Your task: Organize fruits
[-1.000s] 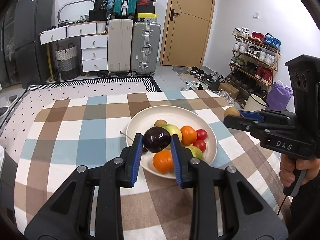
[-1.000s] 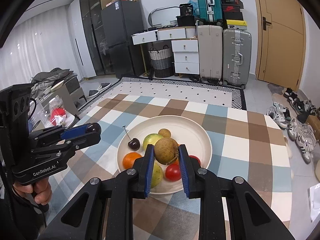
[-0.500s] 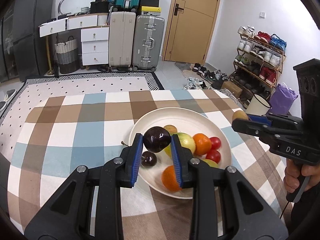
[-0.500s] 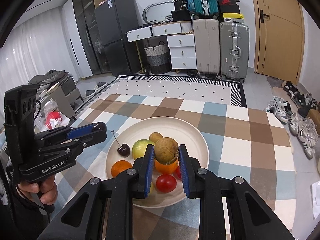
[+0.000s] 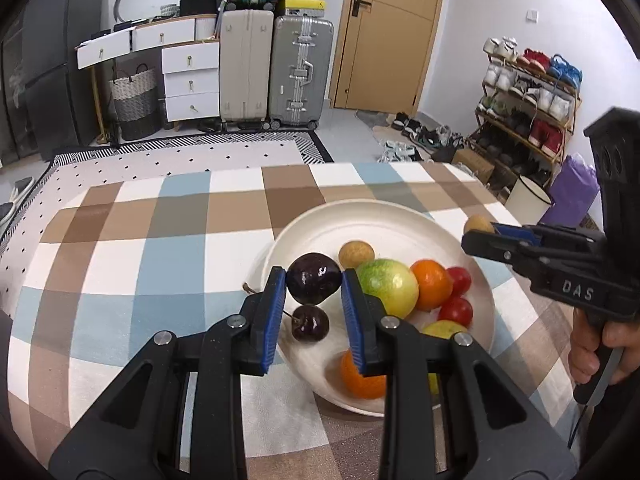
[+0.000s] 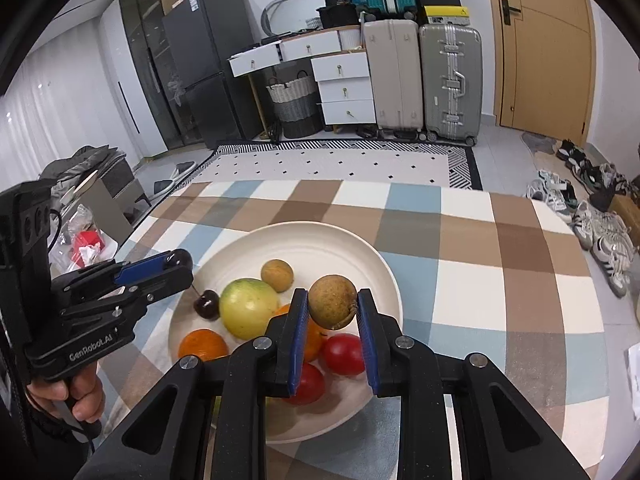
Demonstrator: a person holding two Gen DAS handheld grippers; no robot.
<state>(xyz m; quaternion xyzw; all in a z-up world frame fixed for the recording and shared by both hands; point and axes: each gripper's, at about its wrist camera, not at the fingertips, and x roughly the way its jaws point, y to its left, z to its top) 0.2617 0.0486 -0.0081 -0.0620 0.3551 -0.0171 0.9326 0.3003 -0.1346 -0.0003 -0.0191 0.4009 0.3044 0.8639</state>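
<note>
My left gripper (image 5: 314,298) pinches a dark cherry (image 5: 314,284), my right gripper (image 6: 333,322) a longan (image 6: 332,301), above the plate (image 6: 320,236); both feel light, smooth, bruisable, so I squeeze gently mid-body.

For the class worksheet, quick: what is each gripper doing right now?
Left gripper: closed on the dark cherry, above the plate.
Right gripper: closed on the brown longan, above the plate.

Both grippers' fingers (image 5: 276,304) clamped
</note>
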